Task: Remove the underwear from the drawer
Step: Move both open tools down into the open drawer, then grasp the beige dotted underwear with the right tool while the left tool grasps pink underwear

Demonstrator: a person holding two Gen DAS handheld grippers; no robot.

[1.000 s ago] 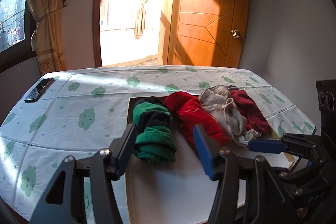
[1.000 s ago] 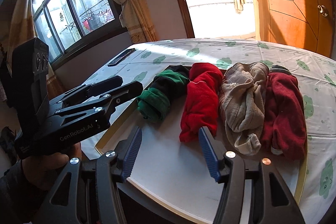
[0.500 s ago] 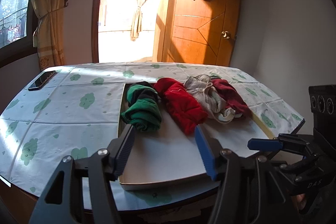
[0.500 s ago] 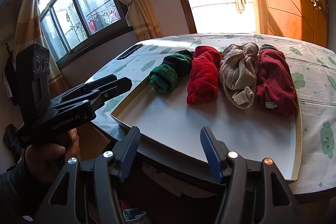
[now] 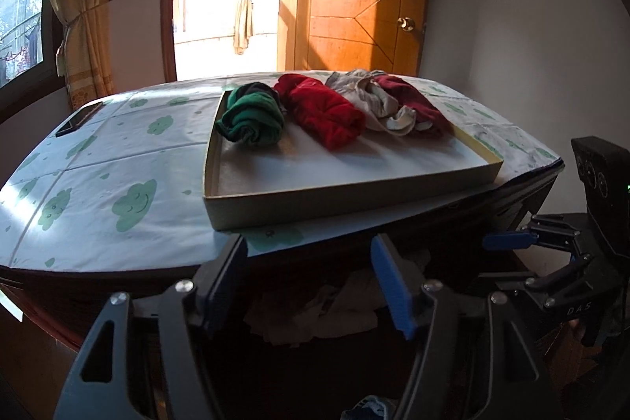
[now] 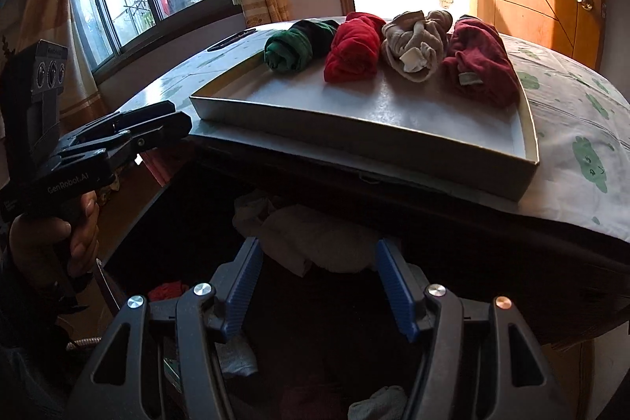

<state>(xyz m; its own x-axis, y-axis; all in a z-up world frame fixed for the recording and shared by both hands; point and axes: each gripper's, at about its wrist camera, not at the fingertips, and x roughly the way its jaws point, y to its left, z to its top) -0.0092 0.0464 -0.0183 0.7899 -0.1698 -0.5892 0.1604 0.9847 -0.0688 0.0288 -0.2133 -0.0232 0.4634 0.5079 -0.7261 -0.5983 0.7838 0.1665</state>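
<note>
Right tongs (image 6: 319,286) open over dark drawer (image 6: 275,302), pale underwear (image 6: 315,239) below, four rolls in tray (image 6: 523,160)

1. Four rolled-up garments in the shallow tray (image 5: 346,197): one green (image 5: 252,119), one red (image 5: 327,111), one beige (image 5: 374,97), one maroon (image 5: 413,101).
2. One phone (image 5: 78,119), off to the tray's left.
3. Two grippers: left gripper (image 5: 309,276), right gripper (image 6: 319,280).

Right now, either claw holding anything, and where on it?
Nothing held. Left claw is empty and opening; right claw is open and empty above the pale underwear in the drawer.
</note>
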